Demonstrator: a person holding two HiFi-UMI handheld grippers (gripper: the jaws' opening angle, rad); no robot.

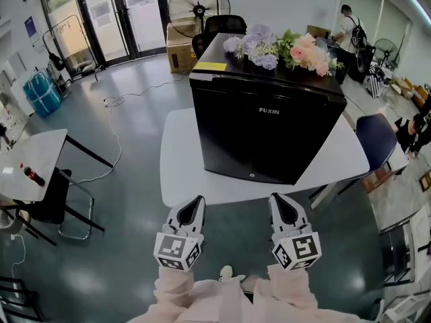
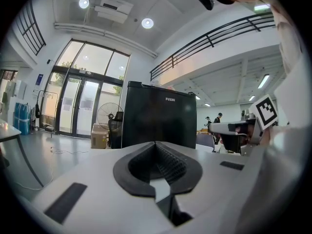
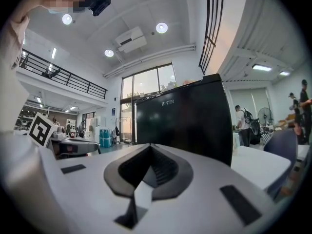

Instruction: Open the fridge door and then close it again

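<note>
A black FUXIN mini fridge (image 1: 266,120) stands on a white surface (image 1: 180,163) with its door shut, the front face flush with the body and turned toward the person. A bunch of pink, white and lilac flowers (image 1: 283,49) lies across its top towards the back, and a yellow label (image 1: 211,66) sits at the top's near left corner. The left tool (image 1: 194,200) and the right tool (image 1: 281,198) are held side by side and level just off the surface's near edge, both pointing at the fridge and well apart from it. Each tool's own view shows its ribbed pads pressed together with nothing between them, and the fridge front beyond the closed tips. The marker cube (image 1: 178,251) on the left tool and the marker cube (image 1: 297,249) on the right tool sit just ahead of pale pink sleeves (image 1: 202,298). Behind the fridge are a black office chair (image 1: 222,25), a cardboard box (image 1: 178,51) and a standing fan (image 1: 199,5) before tall glass doors. A blue chair (image 1: 377,140) stands at the surface's right end. To the left is a second white table (image 1: 37,157), with a cable (image 1: 114,133) trailing over the grey floor near it. A person (image 1: 348,29) stands far off to the right.
</note>
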